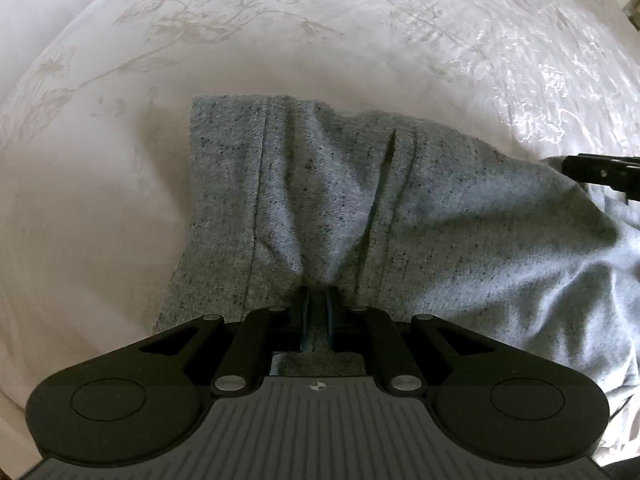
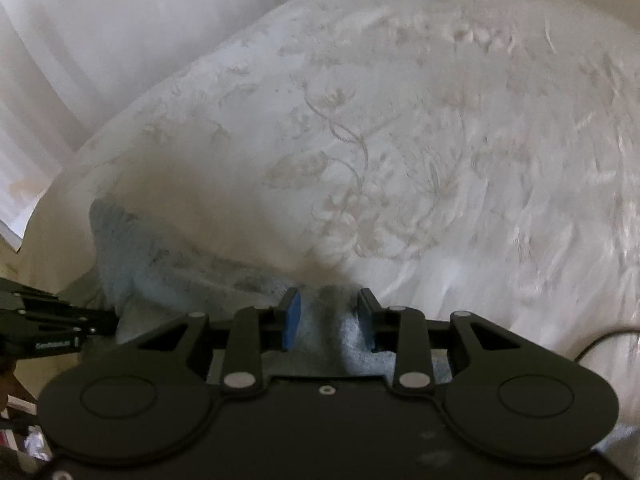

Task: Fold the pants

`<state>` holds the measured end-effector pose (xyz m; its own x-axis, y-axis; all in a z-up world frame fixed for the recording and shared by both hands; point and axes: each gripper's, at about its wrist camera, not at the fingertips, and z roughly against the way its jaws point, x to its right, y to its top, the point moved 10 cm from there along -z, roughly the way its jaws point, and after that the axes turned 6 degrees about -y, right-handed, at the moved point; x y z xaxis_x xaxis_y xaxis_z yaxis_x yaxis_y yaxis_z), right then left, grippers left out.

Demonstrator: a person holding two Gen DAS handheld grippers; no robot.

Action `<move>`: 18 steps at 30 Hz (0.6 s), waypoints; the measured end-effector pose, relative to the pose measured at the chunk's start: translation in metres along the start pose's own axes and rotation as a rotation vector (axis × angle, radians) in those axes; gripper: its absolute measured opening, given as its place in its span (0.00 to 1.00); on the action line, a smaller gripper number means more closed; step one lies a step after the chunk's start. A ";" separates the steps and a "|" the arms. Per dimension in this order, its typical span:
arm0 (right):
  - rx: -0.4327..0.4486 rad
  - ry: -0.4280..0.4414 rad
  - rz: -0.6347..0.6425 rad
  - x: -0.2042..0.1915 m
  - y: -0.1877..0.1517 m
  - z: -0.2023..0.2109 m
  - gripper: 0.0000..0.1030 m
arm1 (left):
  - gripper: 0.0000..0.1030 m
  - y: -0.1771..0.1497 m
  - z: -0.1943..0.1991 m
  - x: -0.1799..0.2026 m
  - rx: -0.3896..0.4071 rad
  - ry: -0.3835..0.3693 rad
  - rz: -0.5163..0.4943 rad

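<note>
On the white floral-embroidered bedspread (image 1: 440, 40), grey speckled knit pants (image 1: 320, 184) show seams only leftward; left gripper (image 1: 316, 300) fingers pinch them, right gripper (image 2: 329, 312) fingers gape around cloth.

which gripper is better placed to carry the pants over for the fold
Left. The left gripper is shut on the pants; the right gripper has its jaws apart, fabric loose between them.

We see our right gripper (image 2: 329, 312) with jaws parted around a bunch of grey pants (image 2: 168, 268) on the white embroidered bedspread (image 2: 440, 140); our left gripper (image 2: 60, 324) shows at left.
</note>
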<state>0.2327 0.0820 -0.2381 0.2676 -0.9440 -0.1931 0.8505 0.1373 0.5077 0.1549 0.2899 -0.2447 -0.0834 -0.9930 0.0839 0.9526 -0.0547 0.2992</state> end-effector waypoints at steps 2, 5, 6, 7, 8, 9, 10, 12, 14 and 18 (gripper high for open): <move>-0.005 0.021 0.005 -0.004 0.000 0.000 0.34 | 0.09 -0.001 -0.001 0.000 0.001 0.003 -0.004; -0.045 0.063 -0.003 -0.008 -0.009 -0.001 0.33 | 0.09 -0.001 0.001 -0.001 0.002 0.002 -0.002; -0.040 0.054 -0.006 -0.006 -0.009 -0.001 0.33 | 0.09 0.000 -0.001 0.000 0.002 0.000 -0.001; -0.025 0.021 -0.006 -0.001 -0.007 0.000 0.34 | 0.09 0.000 0.000 -0.001 0.003 -0.003 0.002; -0.015 -0.012 -0.010 0.005 -0.004 -0.004 0.34 | 0.09 0.000 -0.001 -0.001 0.003 -0.005 0.004; -0.016 -0.028 -0.027 0.011 -0.004 -0.005 0.34 | 0.09 0.000 -0.001 -0.001 0.004 -0.006 0.004; -0.027 -0.022 -0.047 0.014 -0.003 -0.007 0.34 | 0.09 0.000 -0.001 0.000 0.004 -0.006 0.002; -0.060 0.009 -0.057 0.015 -0.006 -0.012 0.34 | 0.09 -0.001 -0.001 -0.001 0.004 -0.005 0.000; -0.068 0.023 -0.006 0.010 -0.008 -0.010 0.34 | 0.09 -0.001 0.000 -0.001 0.005 -0.006 0.007; -0.018 -0.010 0.083 0.001 -0.010 0.003 0.33 | 0.09 -0.001 0.000 -0.002 0.007 -0.005 0.011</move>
<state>0.2235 0.0784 -0.2404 0.3333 -0.9320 -0.1427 0.8337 0.2206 0.5063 0.1541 0.2915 -0.2448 -0.0749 -0.9929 0.0923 0.9513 -0.0433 0.3052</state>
